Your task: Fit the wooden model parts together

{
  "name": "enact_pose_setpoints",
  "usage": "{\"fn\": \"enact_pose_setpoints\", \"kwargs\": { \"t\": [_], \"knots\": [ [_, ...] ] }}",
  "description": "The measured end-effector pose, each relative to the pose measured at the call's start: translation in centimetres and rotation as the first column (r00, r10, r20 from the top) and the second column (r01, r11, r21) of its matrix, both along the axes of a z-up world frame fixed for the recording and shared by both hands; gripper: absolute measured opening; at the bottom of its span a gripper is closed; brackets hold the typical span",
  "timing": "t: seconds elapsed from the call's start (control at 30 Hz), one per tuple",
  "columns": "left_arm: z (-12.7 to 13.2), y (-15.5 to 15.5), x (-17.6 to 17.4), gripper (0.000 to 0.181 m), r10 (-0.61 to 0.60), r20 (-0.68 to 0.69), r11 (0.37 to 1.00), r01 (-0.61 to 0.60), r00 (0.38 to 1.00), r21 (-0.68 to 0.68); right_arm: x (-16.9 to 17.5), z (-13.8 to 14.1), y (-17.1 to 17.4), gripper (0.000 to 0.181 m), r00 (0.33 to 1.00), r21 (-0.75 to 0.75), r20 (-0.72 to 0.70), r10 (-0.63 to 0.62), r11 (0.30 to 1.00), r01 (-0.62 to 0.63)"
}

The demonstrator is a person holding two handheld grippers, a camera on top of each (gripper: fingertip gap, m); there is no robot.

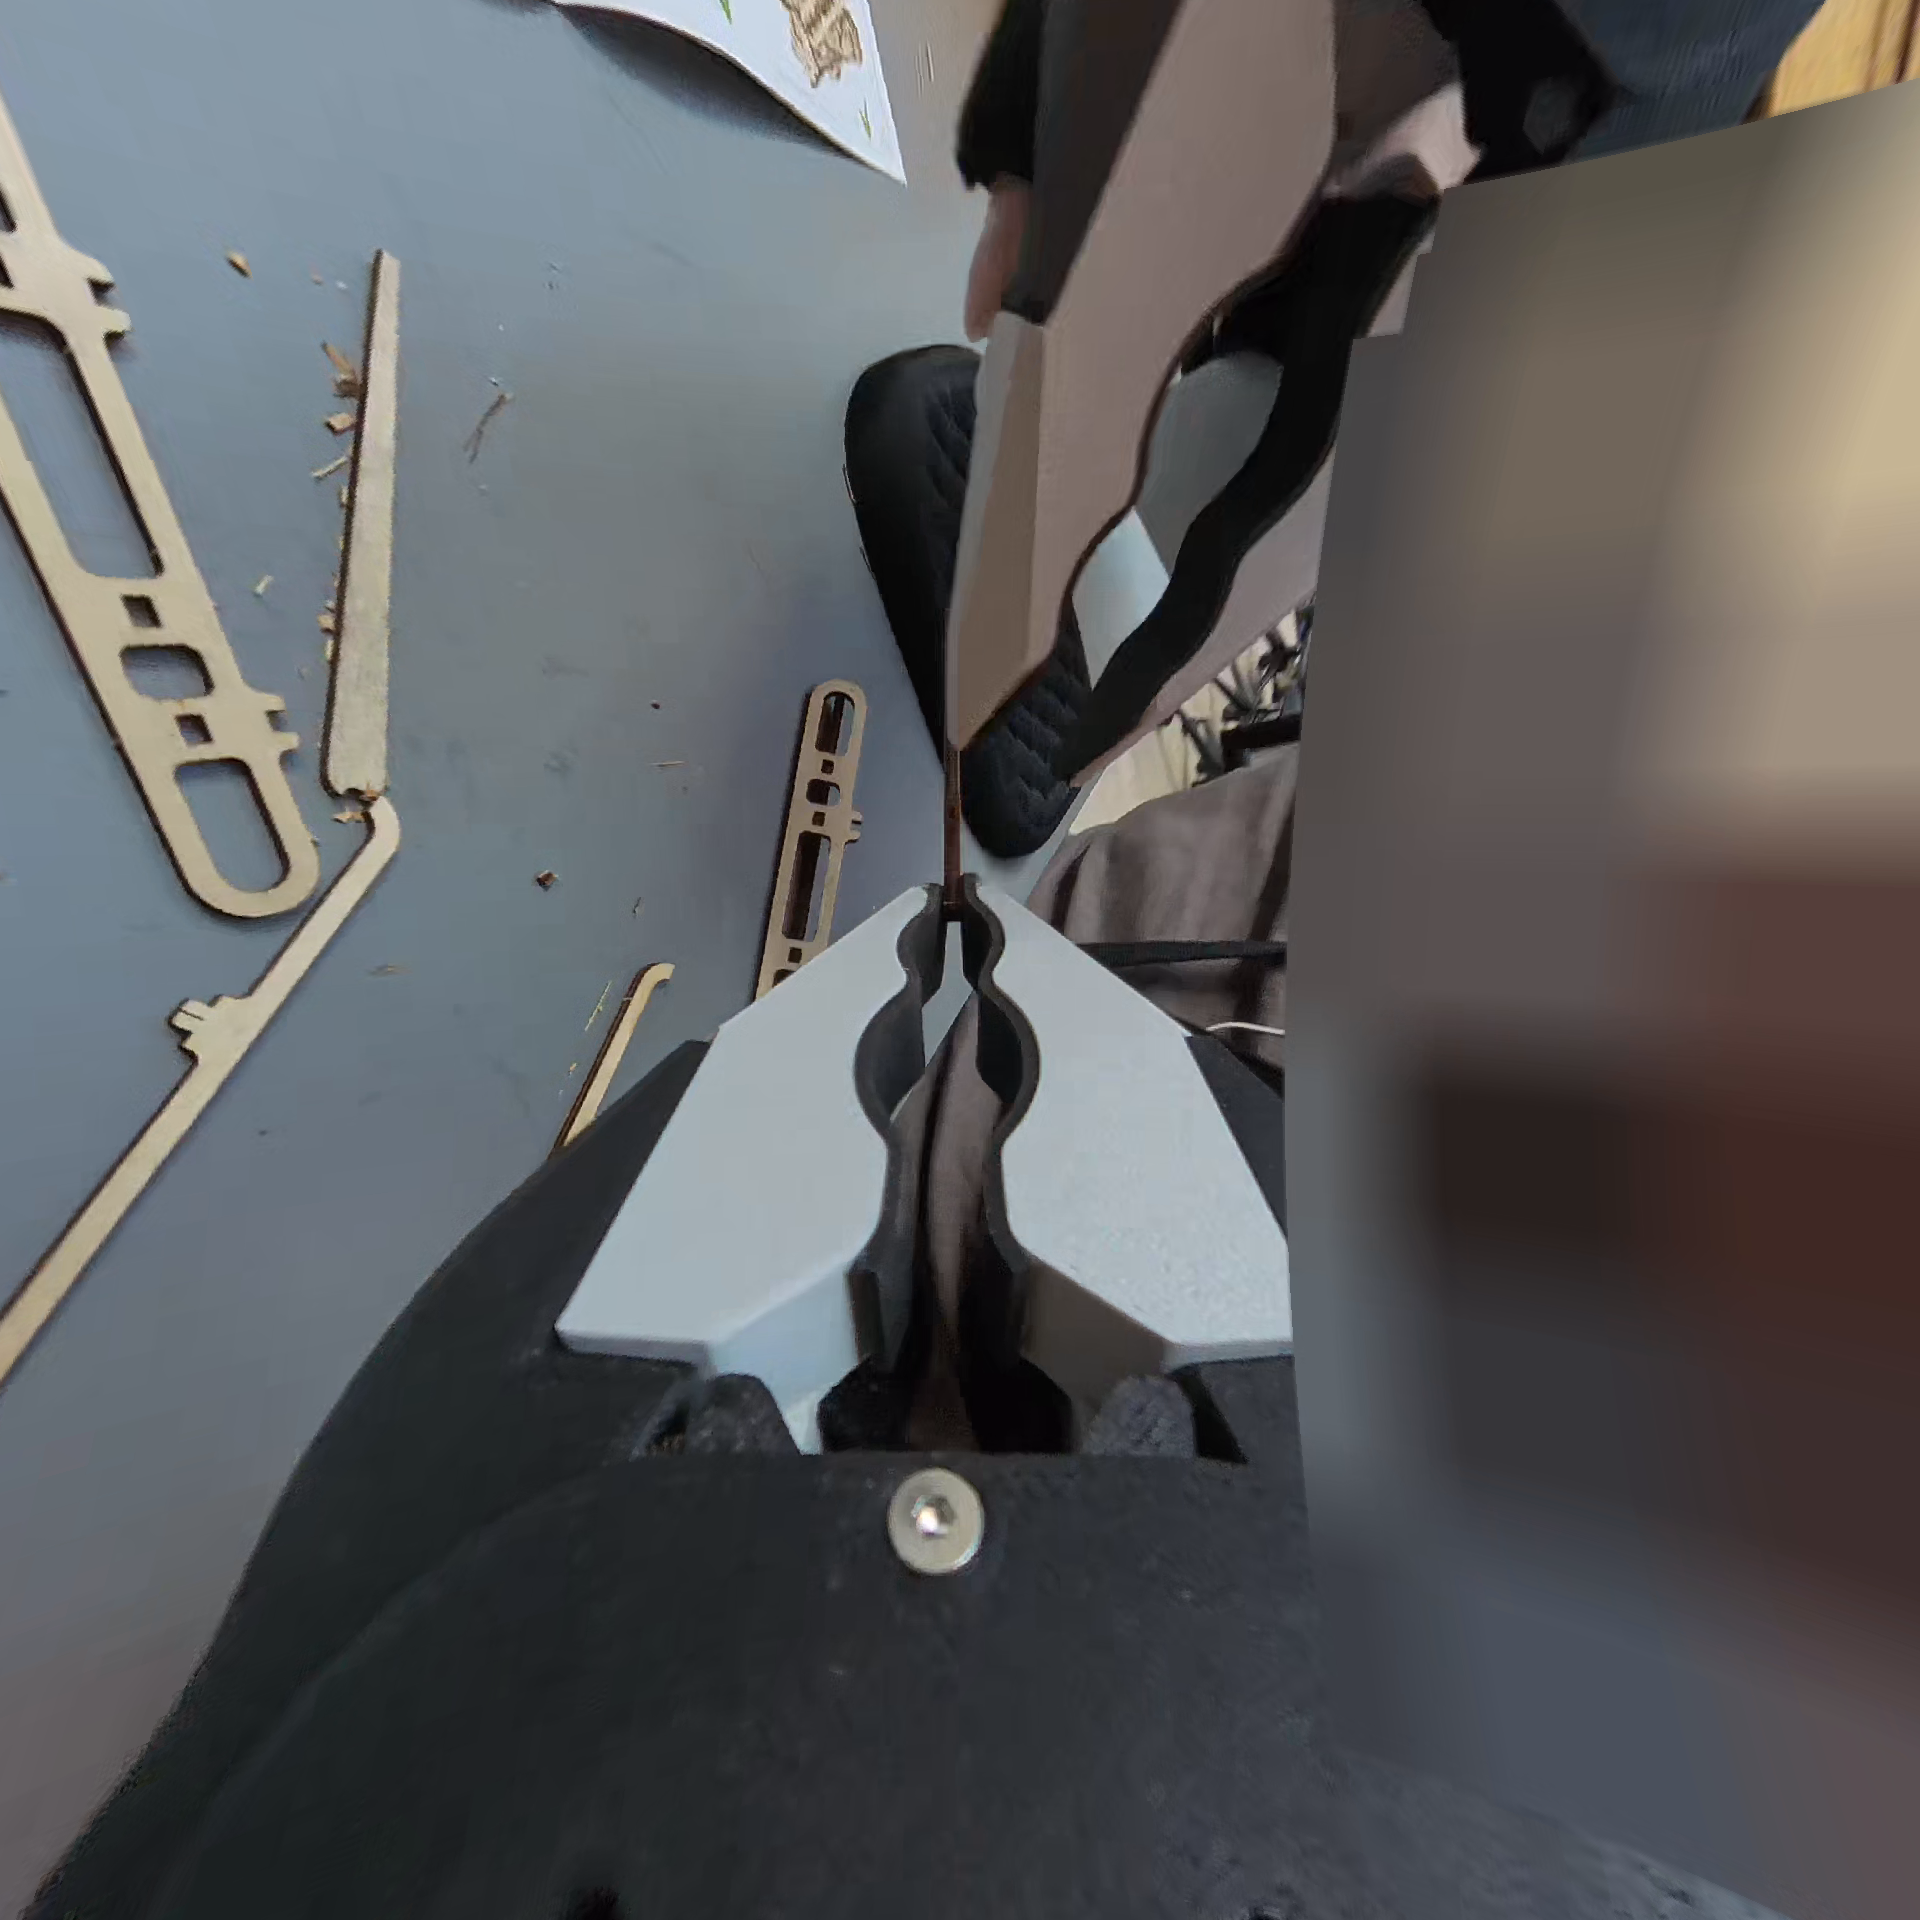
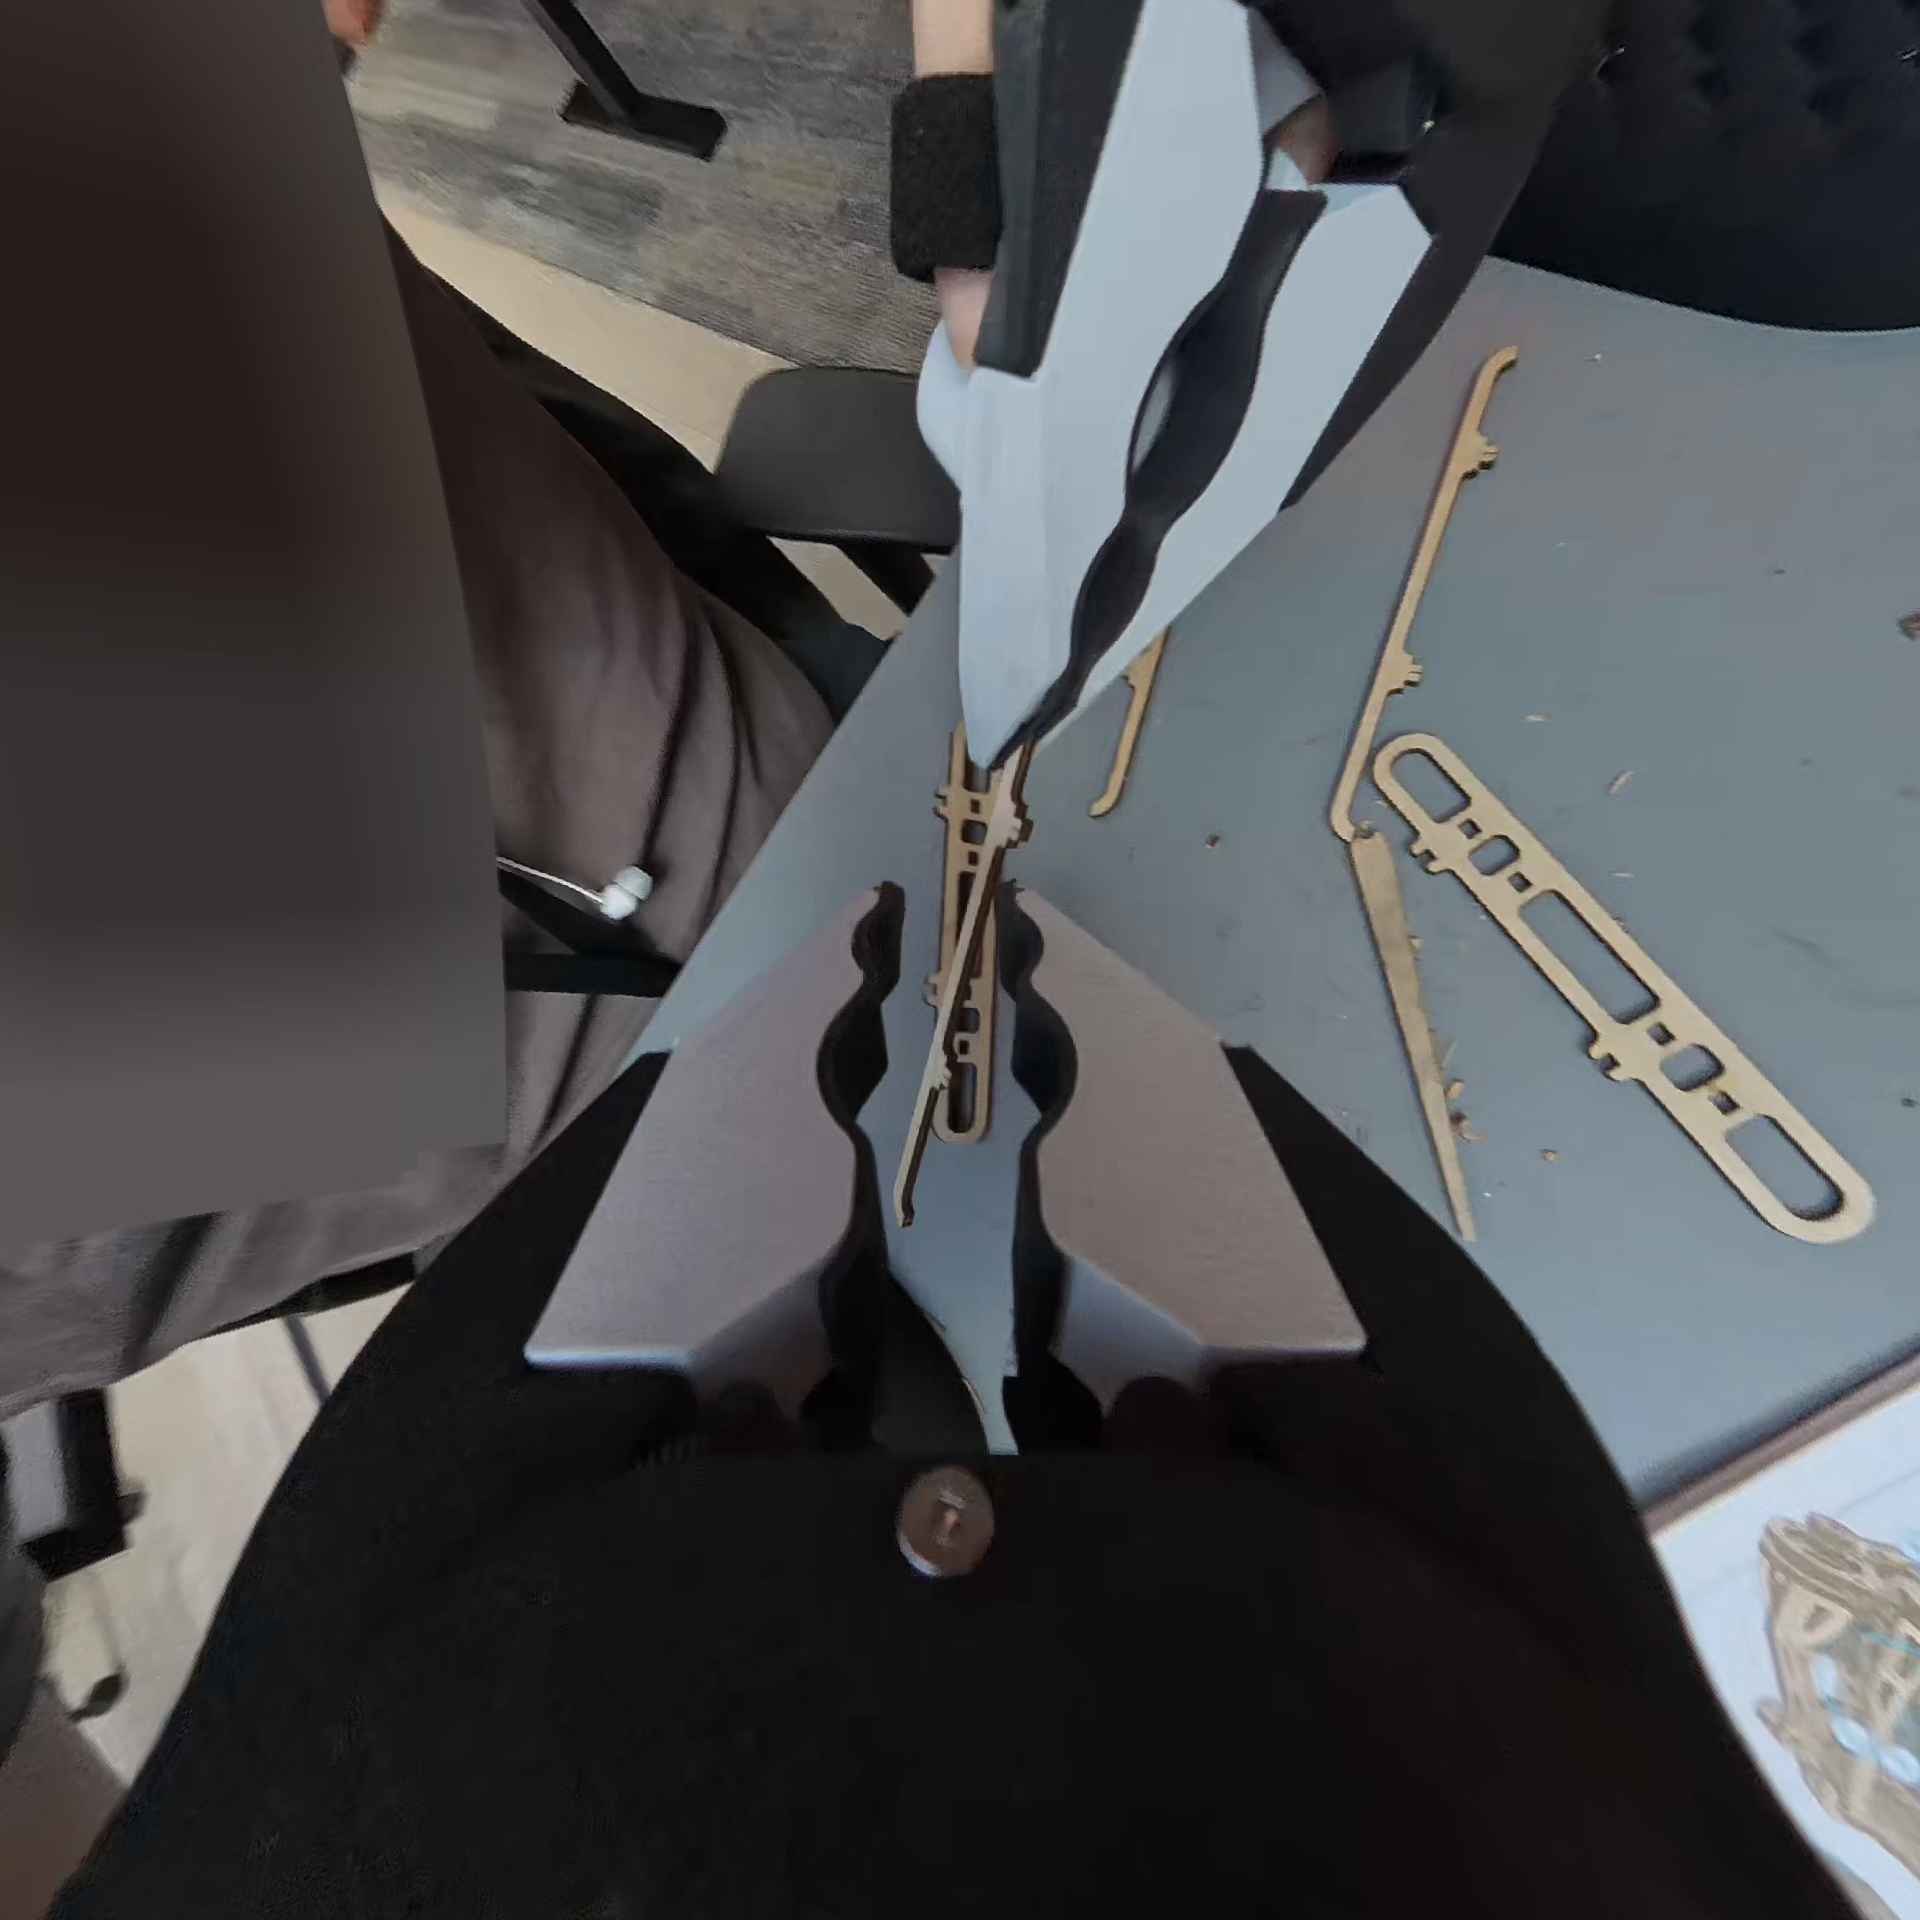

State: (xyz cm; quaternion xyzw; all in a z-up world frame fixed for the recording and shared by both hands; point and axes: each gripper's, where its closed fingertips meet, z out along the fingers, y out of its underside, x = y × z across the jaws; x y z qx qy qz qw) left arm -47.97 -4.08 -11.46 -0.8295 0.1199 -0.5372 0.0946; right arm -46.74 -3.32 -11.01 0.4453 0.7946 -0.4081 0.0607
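My left gripper (image 1: 951, 902) is shut on the end of a thin wooden strip (image 1: 951, 821), held in the air edge-on above the grey table (image 1: 571, 468). In the right wrist view the left gripper (image 2: 1003, 753) comes down from the top, and the strip (image 2: 961, 987) slants down between the fingers of my right gripper (image 2: 953, 904). The right jaws stand apart around the strip without closing on it. A small slotted wooden piece (image 2: 948, 914) lies flat on the table under the strip; it also shows in the left wrist view (image 1: 821, 831).
A large slotted wooden piece (image 2: 1621, 997), a long hooked strip (image 2: 1423, 582), a straight strip (image 2: 1413, 1039) and a short hooked piece (image 2: 1132, 727) lie on the table among wood chips. A printed instruction sheet (image 2: 1808, 1621) lies at the table edge. A black chair (image 2: 831, 457) stands beside the table.
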Motion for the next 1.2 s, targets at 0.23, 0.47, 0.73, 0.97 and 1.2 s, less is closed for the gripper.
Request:
{"fn": "enact_pose_setpoints", "kwargs": {
  "t": [0.23,0.47,0.73,0.97,1.2],
  "knots": [
    [1.5,-1.0,0.1,0.0,-0.219,-0.125,0.973,0.226,0.968,0.044,0.0,1.0,-1.5,0.025,0.988,-0.288,0.151,0.029,0.957,0.016],
    [2.2,-0.9,0.6,0.02,-0.297,-0.125,0.951,0.306,0.947,0.055,0.4,0.0,-2.8,0.001,0.988,-0.281,0.147,0.053,0.96,-0.01],
    [2.7,1.5,-2.2,0.026,0.095,0.028,0.938,-0.099,0.995,0.333,-1.9,1.4,1.4,0.0,0.862,-0.55,0.061,-0.503,0.704,0.449],
    [0.2,-0.4,1.0,0.025,0.088,0.102,0.924,-0.12,0.991,0.362,-2.3,2.5,3.3,0.0,0.697,-0.736,0.092,-0.711,0.423,0.528],
    [-1.6,-1.0,1.7,0.0,0.079,0.062,0.923,-0.097,0.995,0.372,-2.2,2.5,3.3,0.012,0.695,-0.75,0.033,-0.718,0.442,0.492]
  ]
}}
